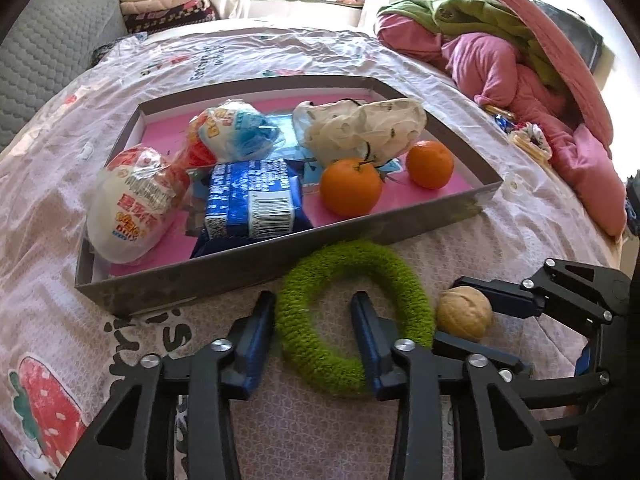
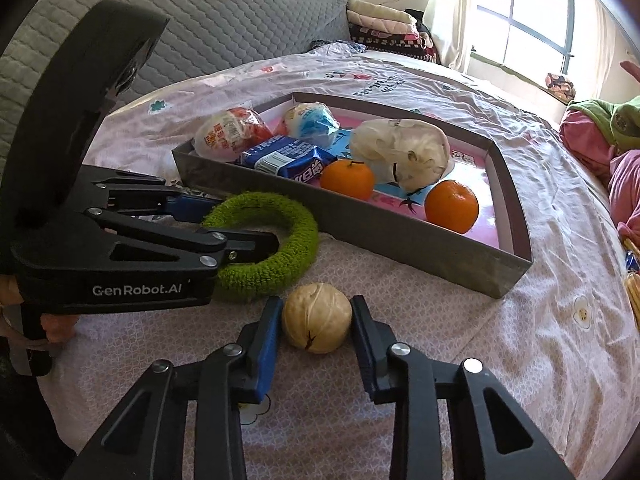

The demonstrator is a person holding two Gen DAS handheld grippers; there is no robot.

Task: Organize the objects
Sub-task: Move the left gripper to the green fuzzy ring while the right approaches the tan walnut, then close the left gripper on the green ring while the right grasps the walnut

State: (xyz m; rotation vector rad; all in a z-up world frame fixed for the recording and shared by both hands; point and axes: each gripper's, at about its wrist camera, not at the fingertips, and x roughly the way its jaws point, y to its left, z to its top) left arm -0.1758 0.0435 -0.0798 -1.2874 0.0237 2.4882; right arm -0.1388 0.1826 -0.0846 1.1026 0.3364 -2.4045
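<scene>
Left wrist view: the left gripper (image 1: 314, 312) straddles the near-left arc of the fuzzy green knitted ring (image 1: 354, 318), one finger outside the ring, the other inside its hole, both pads against the yarn.
Left gripper state: narrowed onto the ring's band, holding it.
Ring's place: flat on the pink patterned bedsheet (image 1: 60, 184), touching the near wall of the shallow grey cardboard tray (image 1: 192, 280).
Right wrist view: the right gripper (image 2: 316, 320) has the round tan walnut (image 2: 317, 323) squarely between its fingertips.
Right gripper state: narrow, both blue pads touching the walnut's sides.
Walnut's place: on the sheet just beside the ring, in front of the tray.
Tray contents: two oranges (image 2: 347, 179), a blue snack packet (image 2: 286, 160), wrapped white packages.
</scene>
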